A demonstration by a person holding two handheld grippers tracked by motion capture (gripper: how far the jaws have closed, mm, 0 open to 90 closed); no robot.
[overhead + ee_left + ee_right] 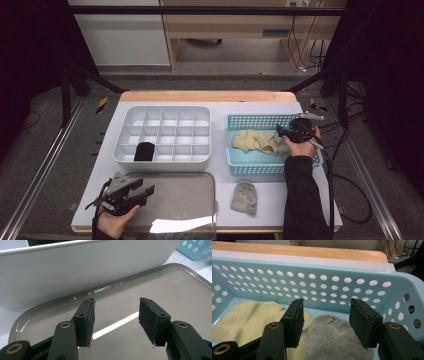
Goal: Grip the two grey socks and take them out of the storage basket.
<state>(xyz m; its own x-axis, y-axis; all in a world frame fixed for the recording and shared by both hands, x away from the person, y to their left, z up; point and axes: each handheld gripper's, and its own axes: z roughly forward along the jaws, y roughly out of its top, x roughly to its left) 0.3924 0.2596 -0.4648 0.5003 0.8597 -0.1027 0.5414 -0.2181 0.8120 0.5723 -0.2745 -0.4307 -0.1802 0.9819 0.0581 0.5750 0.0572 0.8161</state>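
Right hand-held gripper: jaws wide apart, holding nothing, poised over the grey sock in the blue basket, beside yellow socks. Left hand-held gripper: open, empty, over the tray. Judged progress: one dark sock sits in the organizer; basket socks and the table's sock remain.

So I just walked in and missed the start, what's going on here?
A person is sorting socks with two handheld grippers. The right gripper, jaws open, hangs over a grey sock in the blue basket, beside a yellow one. The left gripper waits open above the grey tray. A black sock already sits in the white divided box.
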